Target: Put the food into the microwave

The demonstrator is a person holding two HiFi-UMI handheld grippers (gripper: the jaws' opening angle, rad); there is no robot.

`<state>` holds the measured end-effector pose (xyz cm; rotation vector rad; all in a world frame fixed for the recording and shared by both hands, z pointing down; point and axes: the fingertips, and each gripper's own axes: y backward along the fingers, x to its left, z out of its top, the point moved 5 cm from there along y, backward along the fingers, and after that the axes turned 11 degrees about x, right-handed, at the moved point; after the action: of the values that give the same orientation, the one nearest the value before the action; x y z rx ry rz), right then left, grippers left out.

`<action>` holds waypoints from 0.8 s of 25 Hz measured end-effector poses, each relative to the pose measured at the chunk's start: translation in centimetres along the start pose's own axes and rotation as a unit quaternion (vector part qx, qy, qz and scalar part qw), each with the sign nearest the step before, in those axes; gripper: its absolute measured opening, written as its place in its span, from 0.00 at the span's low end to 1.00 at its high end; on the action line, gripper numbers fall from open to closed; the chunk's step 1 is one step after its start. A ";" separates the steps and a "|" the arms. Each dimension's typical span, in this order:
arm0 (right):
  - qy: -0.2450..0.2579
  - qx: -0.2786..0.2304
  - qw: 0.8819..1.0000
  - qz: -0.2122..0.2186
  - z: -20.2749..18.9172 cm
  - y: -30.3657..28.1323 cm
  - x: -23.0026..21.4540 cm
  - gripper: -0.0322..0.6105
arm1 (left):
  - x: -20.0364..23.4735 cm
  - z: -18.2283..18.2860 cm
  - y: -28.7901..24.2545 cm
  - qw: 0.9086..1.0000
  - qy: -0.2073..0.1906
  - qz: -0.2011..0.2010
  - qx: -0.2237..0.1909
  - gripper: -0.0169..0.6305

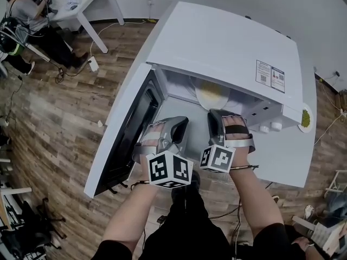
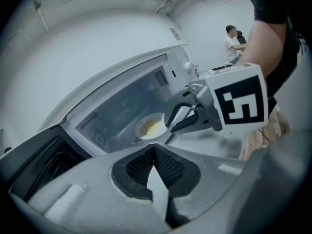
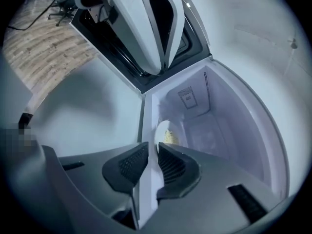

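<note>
So, door [image 1: 129,140]: stood wide by our left gripper [image 2: 154,149], jaws together.
Microwave [image 1: 227,42]: plate [image 1: 211,95] sat inside; our right gripper [image 3: 152,147], jaws slightly apart.

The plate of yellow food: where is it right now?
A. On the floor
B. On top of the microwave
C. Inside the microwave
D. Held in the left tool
C: the plate lies on the floor of the microwave, whose door stands open, as the head view and both gripper views show.
</note>
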<state>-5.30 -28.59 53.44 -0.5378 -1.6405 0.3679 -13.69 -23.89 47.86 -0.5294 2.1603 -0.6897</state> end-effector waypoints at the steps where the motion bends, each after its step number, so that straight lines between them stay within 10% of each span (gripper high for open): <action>1: 0.003 0.000 1.000 -0.002 0.0 -0.1 -0.1 0.16 | 0.0 0.1 -0.1 1.000 0.001 0.000 0.000 0.04; 20: -0.030 0.031 0.999 0.010 0.6 -5.1 -3.4 0.11 | 0.5 0.6 -1.9 1.000 0.006 -0.010 -0.003 0.04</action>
<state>-6.29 -34.65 53.26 -0.4999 -1.6773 0.4528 -13.27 -25.82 48.45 -0.5528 2.1712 -0.6988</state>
